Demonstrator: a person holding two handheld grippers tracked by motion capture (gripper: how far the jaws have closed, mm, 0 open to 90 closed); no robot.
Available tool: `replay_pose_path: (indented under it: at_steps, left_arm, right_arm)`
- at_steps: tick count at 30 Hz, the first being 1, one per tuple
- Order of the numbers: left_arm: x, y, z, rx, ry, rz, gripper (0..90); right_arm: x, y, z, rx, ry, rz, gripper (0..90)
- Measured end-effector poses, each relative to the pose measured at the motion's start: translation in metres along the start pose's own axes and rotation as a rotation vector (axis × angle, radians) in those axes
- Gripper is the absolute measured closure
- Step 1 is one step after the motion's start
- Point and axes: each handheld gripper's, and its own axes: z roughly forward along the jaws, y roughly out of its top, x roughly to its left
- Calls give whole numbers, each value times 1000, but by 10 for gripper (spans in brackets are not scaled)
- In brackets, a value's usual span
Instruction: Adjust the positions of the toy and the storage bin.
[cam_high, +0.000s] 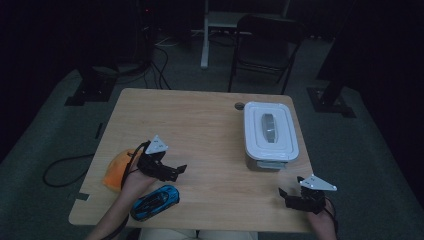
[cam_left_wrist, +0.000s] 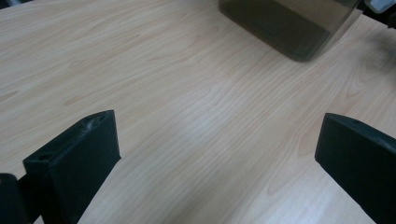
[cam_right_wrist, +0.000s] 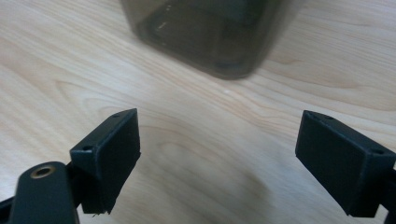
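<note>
On the table's (cam_high: 200, 125) left edge, an orange thing (cam_high: 116, 170) lies just behind the left hand, partly hidden by the wrist; what it is I cannot tell. Left gripper (cam_high: 172, 171) sits over the wood at the near left, grey plate on top, cable trailing back over the orange thing. Its jaws stand wide apart with nothing between them; the left gripper view has bare wood grain across the whole gap. A blue toy car (cam_high: 155, 201) lies just below and near-side of those fingers, beside the person's forearm, close but not touching the jaws as far as I can tell. Ahead of the left fingers, well apart to the right, stands the box (cam_high: 270, 132): white lid on, grey handle strip in the lid's middle, smoky see-through walls below. In the left gripper view the box (cam_left_wrist: 289, 23) shows at the top, beyond the jaws, far from them. A small dark round spot (cam_high: 239, 106) sits on the table just left of the box's far corner. Right gripper (cam_high: 292, 195) is at the near right corner, just short of the box's near end, not touching. Jaws also spread wide, empty. Right gripper view: box wall (cam_right_wrist: 210, 32) straight ahead of the fingers, near, with bare wood between. A dark folding chair (cam_high: 267, 45) stands behind the table.
</note>
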Motion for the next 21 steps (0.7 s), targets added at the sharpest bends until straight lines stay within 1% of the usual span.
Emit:
replay_pose_path:
  at_steps: [1,3,5,6,7,9,11,12,14,15,16,17,18,19,20,21]
  left_arm:
    - [-2,2,6,1,-10,7,6]
    - [-6,5,16,4,-18,20,6]
    - [-8,7,25,15,-29,18,6]
    - [-10,8,30,20,-31,26,6]
    - [-10,8,33,30,-34,27,6]
    - [-12,10,40,34,-44,30,6]
    - [-13,12,46,42,-45,32,6]
    - [-13,13,50,37,-46,29,6]
    - [-13,16,55,43,-39,33,6]
    - [-13,17,59,44,-40,35,6]
    - [-14,18,62,41,-29,44,6]
    - [-15,19,65,24,-18,55,6]
    - [-16,20,70,26,-13,64,6]
    - [-15,20,74,32,-18,59,6]
    - [-15,21,76,32,-19,54,6]
    - [-15,21,80,37,-13,53,6]
  right_arm:
    - [-2,0,0,3,-3,2,137]
    - [-7,1,0,9,-18,6,137]
    - [-12,2,0,0,-30,18,137]
    - [-14,3,-1,-7,-38,27,137]
    - [-18,4,-1,-11,-41,43,137]
    - [-24,7,-1,-20,-43,55,137]
    - [-31,10,0,-18,-59,54,137]
    - [-34,12,0,-18,-67,53,137]
    - [-41,16,2,-22,-69,68,137]
    - [-44,17,3,-22,-78,69,137]
    - [-47,18,4,-26,-92,72,137]
    - [-51,19,6,-30,-98,81,137]
    - [-54,21,7,-36,-98,89,137]
    - [-57,22,8,-47,-114,98,137]
    - [-59,23,9,-50,-138,92,137]
    - [-61,24,11,-47,-150,91,137]
